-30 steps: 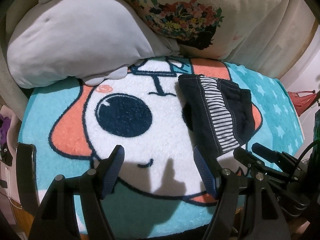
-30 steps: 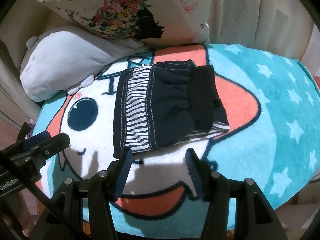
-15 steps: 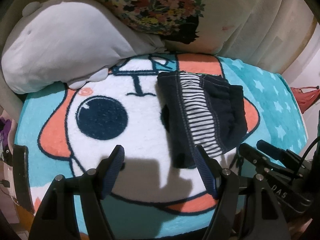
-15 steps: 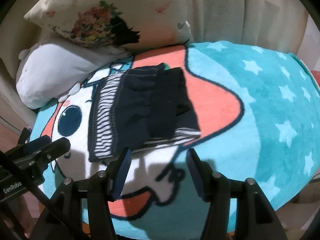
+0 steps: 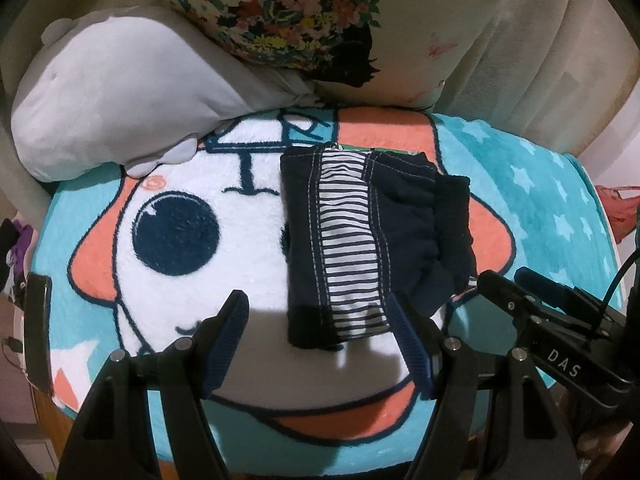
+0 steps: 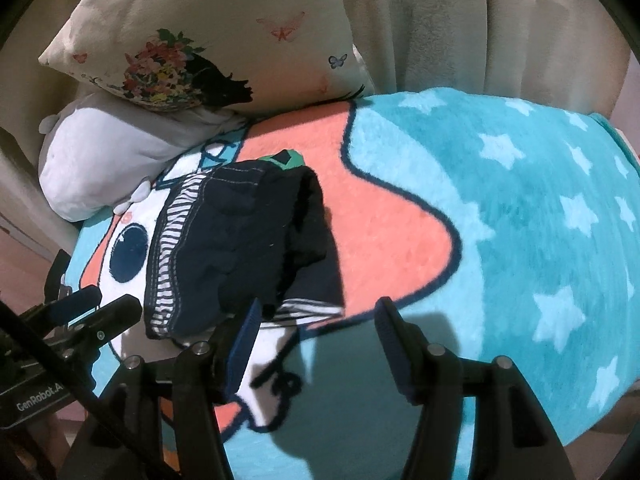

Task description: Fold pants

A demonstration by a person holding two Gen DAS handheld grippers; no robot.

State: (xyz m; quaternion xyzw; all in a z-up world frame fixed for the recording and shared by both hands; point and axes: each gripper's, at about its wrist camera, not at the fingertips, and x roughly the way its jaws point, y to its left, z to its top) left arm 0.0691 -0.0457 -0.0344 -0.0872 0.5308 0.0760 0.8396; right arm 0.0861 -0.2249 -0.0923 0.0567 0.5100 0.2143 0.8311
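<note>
The dark navy pants (image 5: 372,240) with a white-and-navy striped band lie folded into a compact bundle on the cartoon blanket (image 5: 200,312); they also show in the right wrist view (image 6: 240,248). My left gripper (image 5: 318,328) is open and empty, its jaws wide apart just in front of the bundle's near edge. My right gripper (image 6: 316,332) is open and empty, near the bundle's near right corner, over the blanket (image 6: 500,220). The right gripper also shows at the right of the left wrist view (image 5: 532,304).
A grey plush pillow (image 5: 112,92) and a cream floral cushion (image 5: 320,20) lie at the blanket's far side against beige curtains (image 6: 480,20). The blanket's front edge drops off near both grippers. Red items (image 5: 620,212) sit beyond the right edge.
Both grippers stayed open. The left view shifted so the pants sit more centred and closer. The right gripper swung right, so the pants moved to the left of its view.
</note>
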